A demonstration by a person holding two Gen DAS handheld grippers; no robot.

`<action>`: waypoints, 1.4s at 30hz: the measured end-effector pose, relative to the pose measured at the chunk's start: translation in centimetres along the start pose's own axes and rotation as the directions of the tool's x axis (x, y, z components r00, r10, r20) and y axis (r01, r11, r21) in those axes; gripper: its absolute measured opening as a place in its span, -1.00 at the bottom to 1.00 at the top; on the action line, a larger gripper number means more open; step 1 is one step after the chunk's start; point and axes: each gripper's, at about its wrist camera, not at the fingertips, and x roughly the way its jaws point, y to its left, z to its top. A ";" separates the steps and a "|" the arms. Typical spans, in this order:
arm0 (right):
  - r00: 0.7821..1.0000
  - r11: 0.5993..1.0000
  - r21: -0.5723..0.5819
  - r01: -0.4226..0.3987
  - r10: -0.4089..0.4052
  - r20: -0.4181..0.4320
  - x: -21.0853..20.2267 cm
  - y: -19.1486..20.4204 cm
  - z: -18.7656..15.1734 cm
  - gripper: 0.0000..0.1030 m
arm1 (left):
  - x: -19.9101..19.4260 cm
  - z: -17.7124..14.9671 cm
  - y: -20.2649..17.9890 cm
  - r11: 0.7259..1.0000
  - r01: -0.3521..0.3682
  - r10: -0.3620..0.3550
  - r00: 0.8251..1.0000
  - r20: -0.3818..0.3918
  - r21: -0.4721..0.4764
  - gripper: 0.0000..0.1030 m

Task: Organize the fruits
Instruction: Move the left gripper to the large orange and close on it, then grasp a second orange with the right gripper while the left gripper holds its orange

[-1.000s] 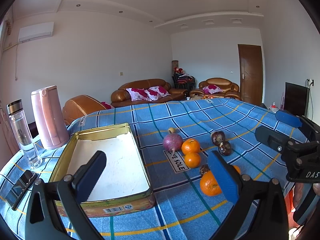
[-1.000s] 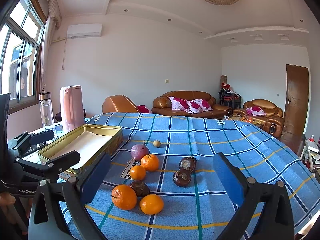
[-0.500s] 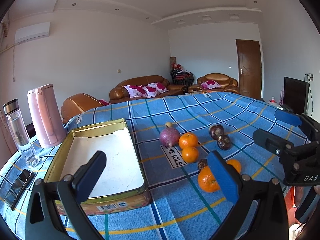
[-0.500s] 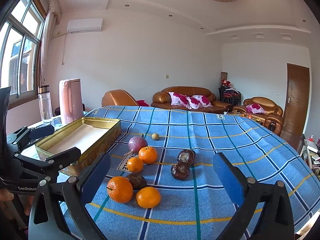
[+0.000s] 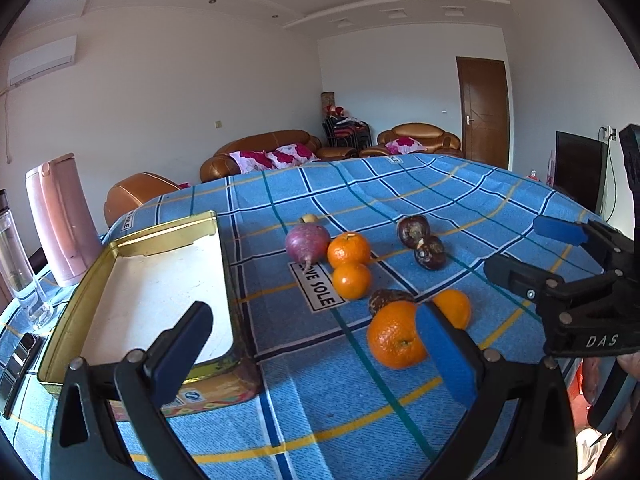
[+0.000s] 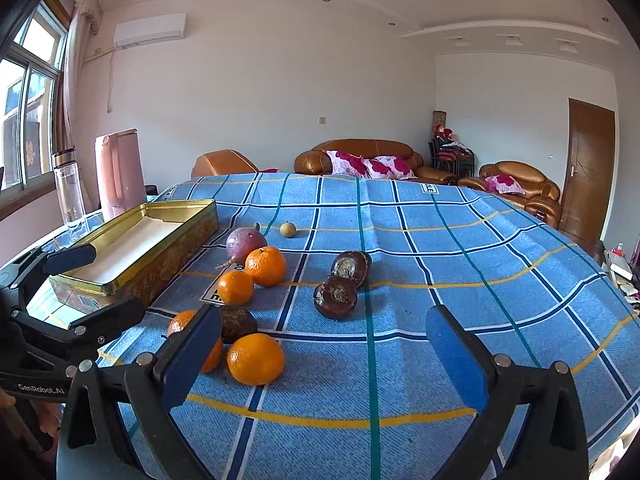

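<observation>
A: Where are you now?

B: Both my hand-held grippers hang above the blue checked surface, empty. My left hand-held gripper gapes wide near the gold rectangular tin; my right hand-held gripper gapes wide too.

A: And the fruit?

B: Loose beside the tin. The nearest round orange tangerine lies just ahead.

A: Tips?

B: I'd straddle it squarely, squeeze gently, and avoid nudging the dark wrinkled fruit touching it.
</observation>
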 end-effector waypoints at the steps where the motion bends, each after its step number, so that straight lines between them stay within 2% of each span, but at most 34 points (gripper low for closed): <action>1: 1.000 1.000 -0.003 0.005 -0.005 -0.001 0.0 -0.1 -0.1 0.98 | 0.2 -0.1 -0.2 1.000 0.007 -0.007 1.000 -0.006 0.003 1.00; 8: 1.000 1.000 -0.001 0.000 0.000 -0.010 0.2 -1.0 -0.5 0.98 | 1.7 -0.4 -1.9 0.997 0.068 -0.066 0.996 -0.056 0.027 0.94; 13: 1.000 1.000 -0.005 -0.024 0.024 -0.021 0.5 -1.0 -0.8 0.98 | 3.0 -0.7 -2.5 0.992 0.123 -0.119 0.985 -0.121 0.025 0.61; 18: 0.998 0.999 -0.005 -0.046 0.046 -0.030 0.8 -0.8 -1.0 0.98 | 3.5 -0.6 -2.8 0.987 0.158 -0.154 0.978 -0.142 0.018 0.49; 19: 0.999 0.999 -0.003 -0.046 0.046 -0.028 0.8 -0.9 -1.0 0.98 | 3.6 -0.5 -2.8 0.985 0.170 -0.166 0.975 -0.145 0.013 0.39; 21: 0.999 0.999 -0.004 -0.040 0.040 -0.028 0.8 -1.0 -1.0 0.97 | 4.1 -0.5 -3.0 0.978 0.209 -0.204 0.964 -0.167 0.007 0.26; 23: 0.999 0.999 0.006 -0.040 0.040 -0.029 0.9 -1.3 -1.1 0.97 | 4.7 -0.3 -3.2 0.975 0.223 -0.217 0.957 -0.191 0.010 0.24; 25: 0.998 0.999 0.008 -0.046 0.046 -0.033 1.1 -1.4 -1.1 0.95 | 4.9 -0.4 -3.2 0.966 0.259 -0.255 0.947 -0.198 -0.004 -0.04; 31: 0.996 0.998 0.004 -0.069 0.070 -0.050 1.4 -1.2 -1.2 0.77 | 4.0 -0.8 -2.3 0.963 0.268 -0.269 0.948 -0.168 -0.030 -0.06; 37: 0.992 0.994 -0.026 -0.108 0.106 -0.071 1.8 0.2 -1.3 0.73 | 3.0 -0.9 -0.6 0.974 0.220 -0.225 0.967 -0.119 -0.053 -0.06; 42: 0.984 0.988 -0.050 -0.149 0.143 -0.110 2.9 1.6 -1.3 0.61 | 2.6 -0.9 -0.1 0.983 0.178 -0.181 0.979 -0.089 -0.042 -0.05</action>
